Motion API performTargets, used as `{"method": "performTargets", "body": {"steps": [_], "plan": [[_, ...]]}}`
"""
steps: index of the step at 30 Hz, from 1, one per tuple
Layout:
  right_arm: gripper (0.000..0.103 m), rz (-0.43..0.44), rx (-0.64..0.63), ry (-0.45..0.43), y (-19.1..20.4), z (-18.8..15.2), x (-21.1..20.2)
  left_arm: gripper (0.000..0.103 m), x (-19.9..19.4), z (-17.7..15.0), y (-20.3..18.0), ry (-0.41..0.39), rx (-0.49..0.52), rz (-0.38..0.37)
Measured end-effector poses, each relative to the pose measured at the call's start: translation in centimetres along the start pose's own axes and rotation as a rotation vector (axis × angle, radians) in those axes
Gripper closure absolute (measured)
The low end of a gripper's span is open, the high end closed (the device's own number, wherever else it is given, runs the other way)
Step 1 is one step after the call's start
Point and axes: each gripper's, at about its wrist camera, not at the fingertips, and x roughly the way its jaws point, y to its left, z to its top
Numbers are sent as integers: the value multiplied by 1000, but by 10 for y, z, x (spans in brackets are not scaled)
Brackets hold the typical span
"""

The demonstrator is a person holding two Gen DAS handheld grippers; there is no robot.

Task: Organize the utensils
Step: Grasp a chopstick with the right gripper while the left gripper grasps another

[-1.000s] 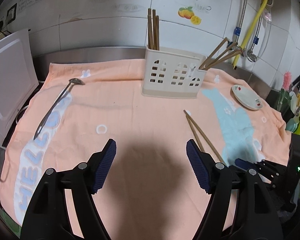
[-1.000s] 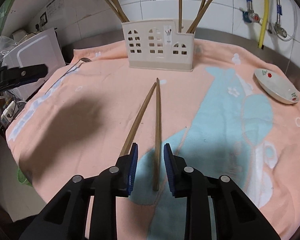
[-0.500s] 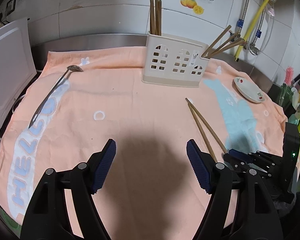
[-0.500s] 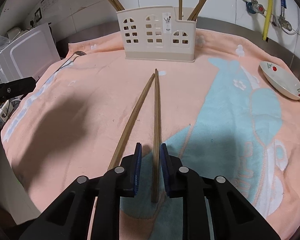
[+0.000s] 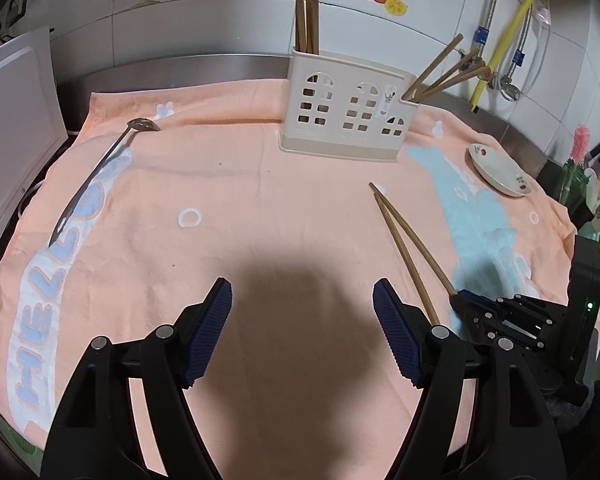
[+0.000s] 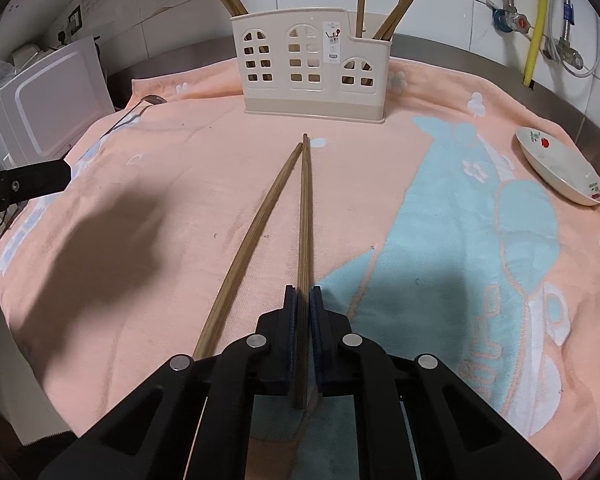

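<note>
Near end of the left-lying brown wooden chopstick (image 6: pixel 256 236) hidden under the black right tongs (image 6: pixel 303 312). Tops of the wooden chopsticks standing in the cream plastic windowed holder (image 6: pixel 316 76) cut off by upper edge, right view. Holder's sticker too small to read. Peach towel (image 5: pixel 260 200) covers the tabletop entirely.

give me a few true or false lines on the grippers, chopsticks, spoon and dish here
1. The right gripper is shut on one chopstick. True.
2. Both loose chopsticks are gripped. False: the other chopstick lies free on the towel.
3. The left gripper holds the spoon. False: it is open and empty; the spoon lies far off.
4. The holder already has chopsticks in it. True.
5. The dish holds a spoon. False: it is empty.
</note>
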Motion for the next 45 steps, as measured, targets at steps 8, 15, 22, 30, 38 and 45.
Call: {"method": "performTargets", "body": {"steps": [8,15,22,30,38,45], "plan": [[97,12,13,-20,-6,-1,-11,31,3,-10,-20,22,40,-23],[97,36,28,-58,-18,1,-33,32,9,-21,-50,43,73,-69],[97,43,21,-96,-27,2,-54,48,17,-31,-84,63,93,-133],[97,41,27,-133,-38,0,-71,81,36,-36,-106,99,85,-147],[97,39,31,-146,-45,-3,-78,91,55,-39,-109,129,53,-131],[97,37,29,-146,-45,-4,-77,91,65,-41,-108,155,30,-122]]}}
